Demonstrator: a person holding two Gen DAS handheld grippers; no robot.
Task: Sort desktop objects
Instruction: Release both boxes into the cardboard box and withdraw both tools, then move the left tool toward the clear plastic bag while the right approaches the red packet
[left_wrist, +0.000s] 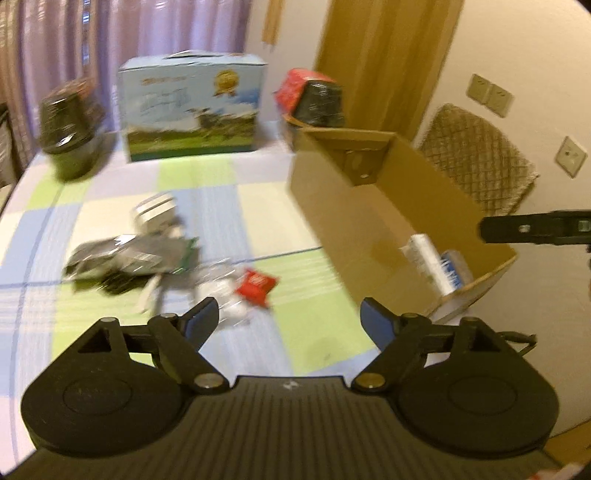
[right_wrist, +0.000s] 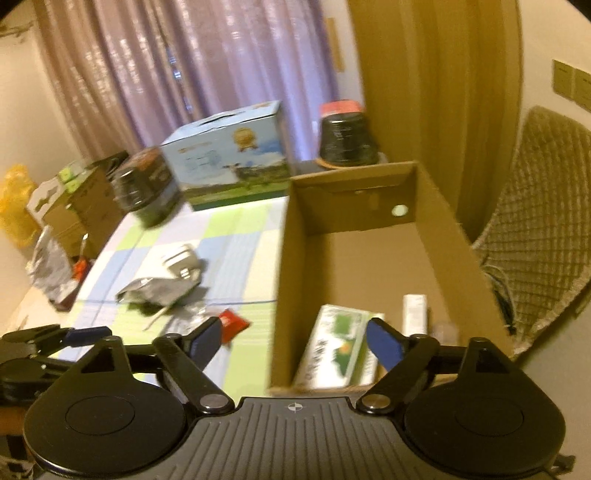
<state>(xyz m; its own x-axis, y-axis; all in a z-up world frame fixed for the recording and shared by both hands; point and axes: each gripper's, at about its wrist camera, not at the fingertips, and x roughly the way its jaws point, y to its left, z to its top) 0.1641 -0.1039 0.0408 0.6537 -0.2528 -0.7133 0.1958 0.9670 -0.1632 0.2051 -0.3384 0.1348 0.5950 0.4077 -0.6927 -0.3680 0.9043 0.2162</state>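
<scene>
Loose clutter is lying mid-table on the checked cloth (left_wrist: 258, 206): a red packet (left_wrist: 255, 286), a crinkled silver foil bag (left_wrist: 125, 254), a white charger block (left_wrist: 153, 214), all blurred. The red packet is sitting nearest my left gripper (left_wrist: 290, 321), whose jaws are standing wide apart and empty. The foil bag's long axis is running roughly left to right across the table.

The open cardboard box (right_wrist: 295, 258) is sitting at the table's right side, long axis running away from me. My right gripper (right_wrist: 293, 341) is hovering at its near end, jaws spread, holding nothing. Only the right wrist view is showing the box floor: a green-and-white carton (right_wrist: 332, 350) lying flat, lengthwise along the box, and a slim white box (right_wrist: 414, 314) beside it. The left view is catching only their ends.
</scene>
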